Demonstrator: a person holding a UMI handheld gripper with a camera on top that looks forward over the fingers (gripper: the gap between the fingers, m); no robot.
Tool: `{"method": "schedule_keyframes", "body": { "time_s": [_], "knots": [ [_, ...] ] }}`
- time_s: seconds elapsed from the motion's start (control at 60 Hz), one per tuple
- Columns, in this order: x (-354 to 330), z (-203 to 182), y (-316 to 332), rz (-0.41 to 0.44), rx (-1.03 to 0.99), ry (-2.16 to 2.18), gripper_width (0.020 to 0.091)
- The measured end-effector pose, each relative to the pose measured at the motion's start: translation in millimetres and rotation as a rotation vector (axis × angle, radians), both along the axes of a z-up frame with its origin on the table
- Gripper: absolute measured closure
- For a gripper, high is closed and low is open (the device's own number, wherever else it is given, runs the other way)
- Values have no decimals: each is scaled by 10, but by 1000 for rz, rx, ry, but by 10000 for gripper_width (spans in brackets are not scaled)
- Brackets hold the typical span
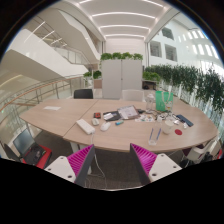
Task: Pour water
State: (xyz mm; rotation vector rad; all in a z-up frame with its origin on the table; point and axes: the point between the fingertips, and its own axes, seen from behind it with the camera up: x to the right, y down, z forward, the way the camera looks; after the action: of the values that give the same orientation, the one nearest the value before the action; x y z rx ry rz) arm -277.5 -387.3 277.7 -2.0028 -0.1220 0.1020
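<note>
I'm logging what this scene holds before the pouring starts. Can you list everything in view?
Table: one, light wood, large and rounded, ahead of the fingers.
Green bottle-like things: apparently two, green, on the table's far right side.
Small clutter: several items, mixed colours, mid-table; too small to identify.
White flat item: one, on the table's near left part.
Cabinets: two, white, beyond the table, with plants on top.
Plants: a row, green, right of the cabinets.
Chairs: at least one, red, near the table's left edge.
Gripper: one, magenta pads, fingers open, holding nothing.
</note>
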Motion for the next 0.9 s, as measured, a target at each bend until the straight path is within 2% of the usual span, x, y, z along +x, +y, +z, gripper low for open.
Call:
{"method": "schedule_keyframes", "body": {
  "time_s": [0.183,0.317,0.467,0.567,0.7,0.9],
  "knots": [
    [510,-37,209,-44,73,-8,327],
    [1051,-263,494,-74,106,2,325],
    [1774,-848,1090,-125,146,-13,332],
    [2168,-1344,1673,-165,148,-26,330],
    [2500,-1763,2482,-198,152,1,327],
    [2702,-2077,3447,-217,169,49,329]
  ]
}}
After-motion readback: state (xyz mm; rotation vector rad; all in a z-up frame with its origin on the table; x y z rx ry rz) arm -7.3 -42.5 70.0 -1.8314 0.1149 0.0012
